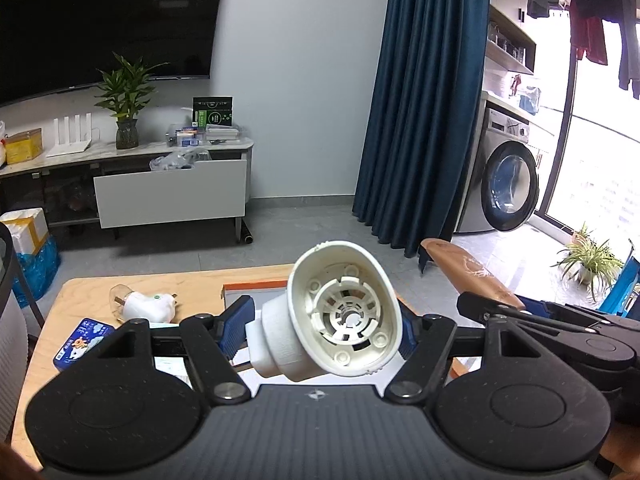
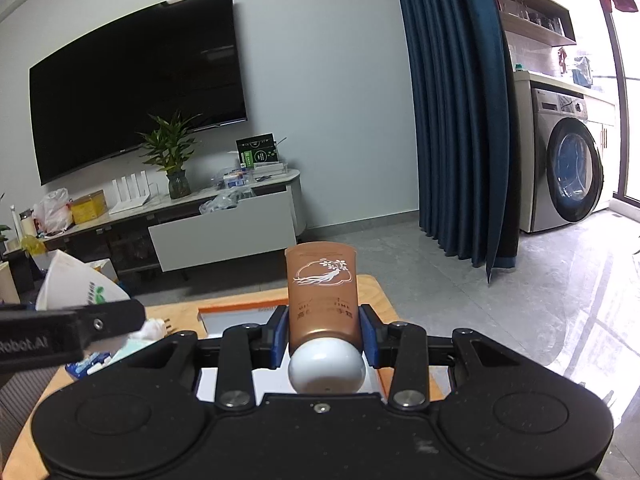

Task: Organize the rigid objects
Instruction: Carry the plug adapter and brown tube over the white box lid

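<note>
My left gripper (image 1: 320,330) is shut on a white plastic plug-in device (image 1: 340,312), held above the wooden table (image 1: 80,292) with its round open base facing the camera. My right gripper (image 2: 325,330) is shut on a bronze tube with a white cap (image 2: 322,300), held upright above an orange-rimmed white tray (image 2: 240,310). The tube also shows at the right of the left wrist view (image 1: 468,272). The tray's far rim shows behind the device (image 1: 256,285).
On the table's left lie a white plug adapter with a clear cover (image 1: 144,304) and a blue tin (image 1: 82,344). A TV cabinet (image 1: 172,192) with an open drawer, a blue curtain (image 1: 424,100) and a washing machine (image 1: 504,180) stand beyond.
</note>
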### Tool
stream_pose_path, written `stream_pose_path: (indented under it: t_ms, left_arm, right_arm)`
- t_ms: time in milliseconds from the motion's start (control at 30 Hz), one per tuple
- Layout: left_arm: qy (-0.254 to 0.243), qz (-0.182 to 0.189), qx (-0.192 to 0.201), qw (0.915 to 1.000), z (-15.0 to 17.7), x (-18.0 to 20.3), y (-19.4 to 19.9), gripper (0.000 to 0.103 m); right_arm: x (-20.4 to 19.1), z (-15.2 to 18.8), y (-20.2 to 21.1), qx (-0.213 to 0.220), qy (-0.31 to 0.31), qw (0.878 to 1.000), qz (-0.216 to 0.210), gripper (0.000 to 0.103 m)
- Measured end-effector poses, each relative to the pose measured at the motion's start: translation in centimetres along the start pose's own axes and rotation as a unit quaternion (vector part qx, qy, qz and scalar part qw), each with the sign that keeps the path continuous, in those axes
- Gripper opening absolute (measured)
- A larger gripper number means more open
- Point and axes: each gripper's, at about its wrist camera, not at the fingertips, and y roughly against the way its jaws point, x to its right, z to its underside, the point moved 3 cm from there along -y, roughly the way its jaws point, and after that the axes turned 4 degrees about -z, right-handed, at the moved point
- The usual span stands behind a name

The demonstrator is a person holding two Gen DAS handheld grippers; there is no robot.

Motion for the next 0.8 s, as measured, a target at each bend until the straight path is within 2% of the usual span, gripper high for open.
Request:
stream_pose_path:
  t_ms: [800]
  left_arm:
    - [0.014,-0.024,-0.037,0.9989,-1.0,-0.3,-1.4,0.071]
  right_arm:
    - [0.1,-1.8,-2.7,-0.018,0.000,1.000,-0.024,0.045]
